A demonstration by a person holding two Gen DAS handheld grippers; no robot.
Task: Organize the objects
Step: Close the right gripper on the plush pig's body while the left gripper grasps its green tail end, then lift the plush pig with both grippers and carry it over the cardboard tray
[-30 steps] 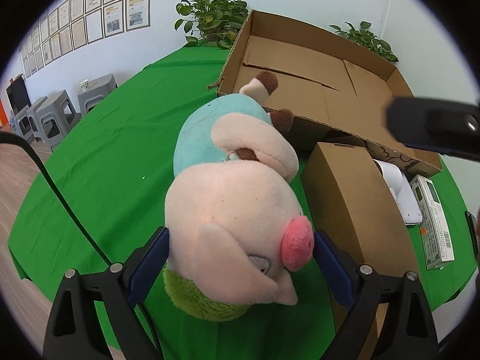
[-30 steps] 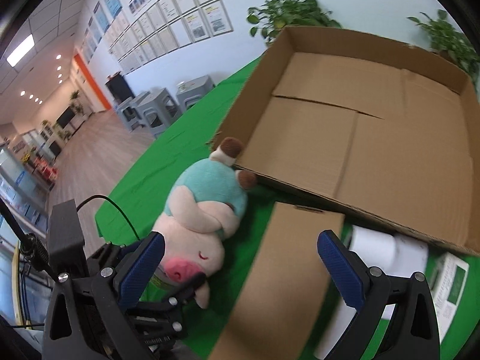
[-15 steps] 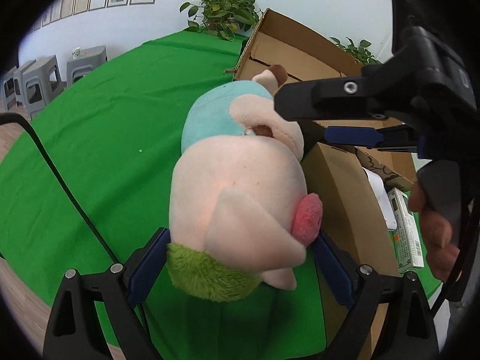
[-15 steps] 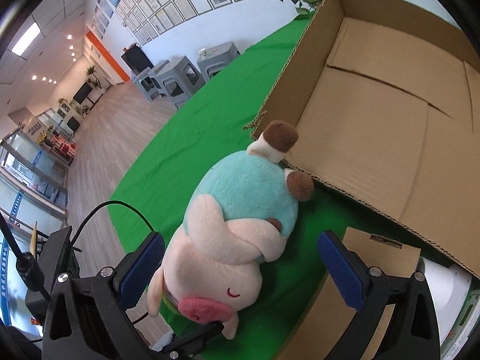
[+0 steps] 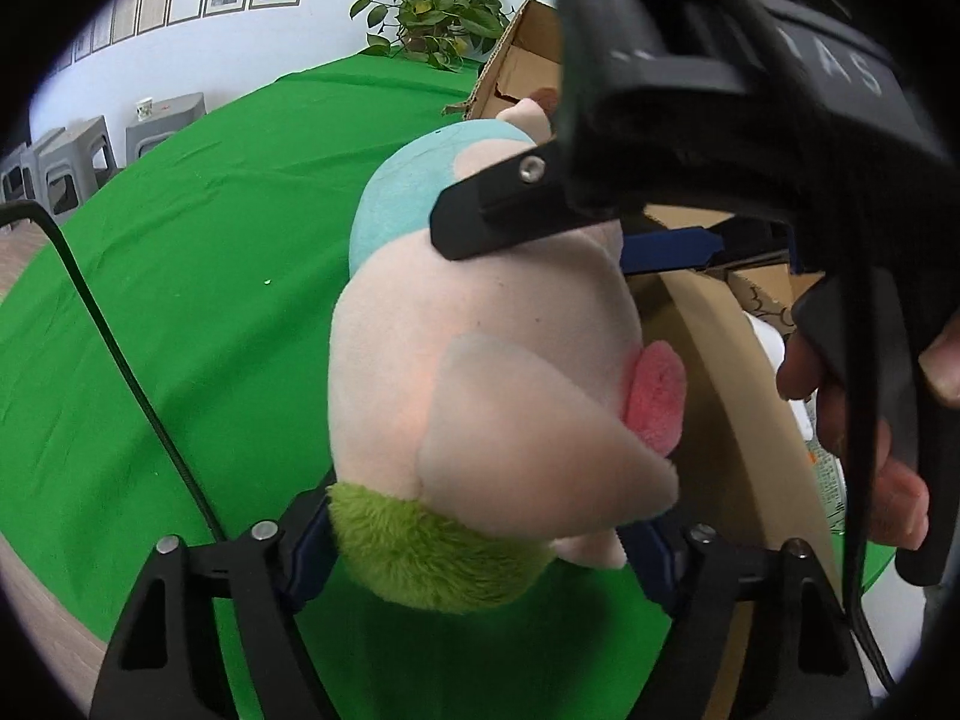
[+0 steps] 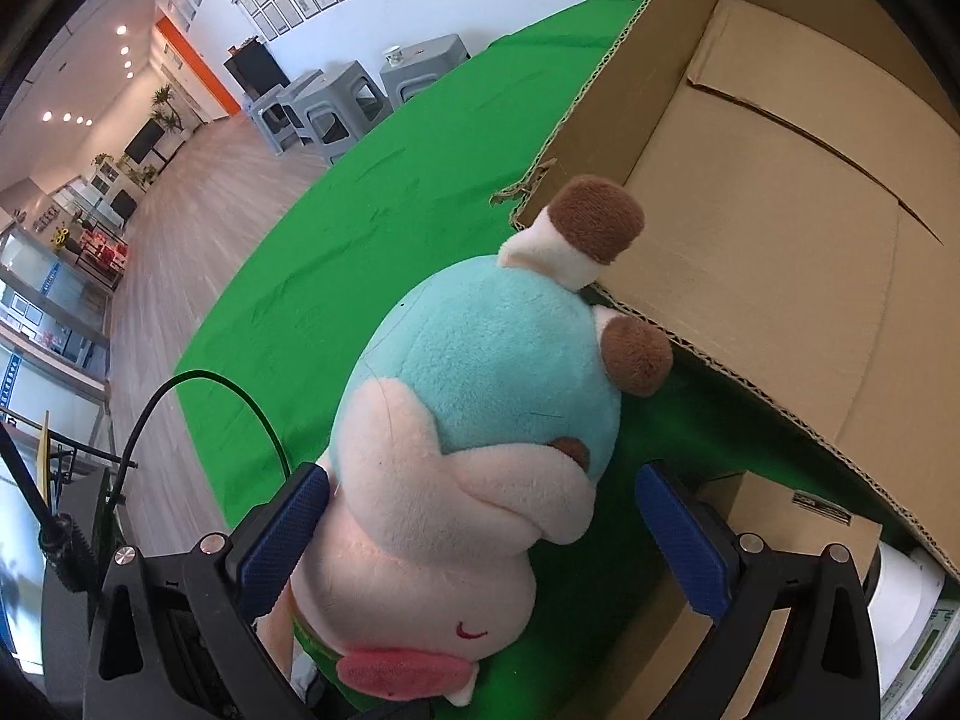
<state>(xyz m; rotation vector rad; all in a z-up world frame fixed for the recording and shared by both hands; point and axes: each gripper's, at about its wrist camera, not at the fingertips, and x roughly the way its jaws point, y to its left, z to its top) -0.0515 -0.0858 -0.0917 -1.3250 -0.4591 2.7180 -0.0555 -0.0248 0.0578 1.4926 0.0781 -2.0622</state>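
Note:
A plush pig (image 5: 498,372) with a pink head, green tuft and teal body lies on the green tablecloth (image 5: 180,276). My left gripper (image 5: 480,546) is shut on the plush pig's head. My right gripper (image 6: 480,528) is open, its blue pads (image 6: 282,534) on either side of the pig (image 6: 480,396) near its arms, above it. In the left wrist view the right gripper's black body (image 5: 690,90) covers the upper right. A large open cardboard box (image 6: 780,192) lies just beyond the pig's feet.
A small closed cardboard box (image 6: 768,546) stands right of the pig. A white roll (image 6: 900,588) and a printed carton (image 6: 930,654) lie beyond it. Potted plants (image 5: 432,12) stand behind the big box. Grey stools (image 6: 336,102) stand off the table's left.
My right gripper has moved left and down from over the small box to straddle the pig's body. My left gripper keeps its hold on the head and has lifted it slightly.

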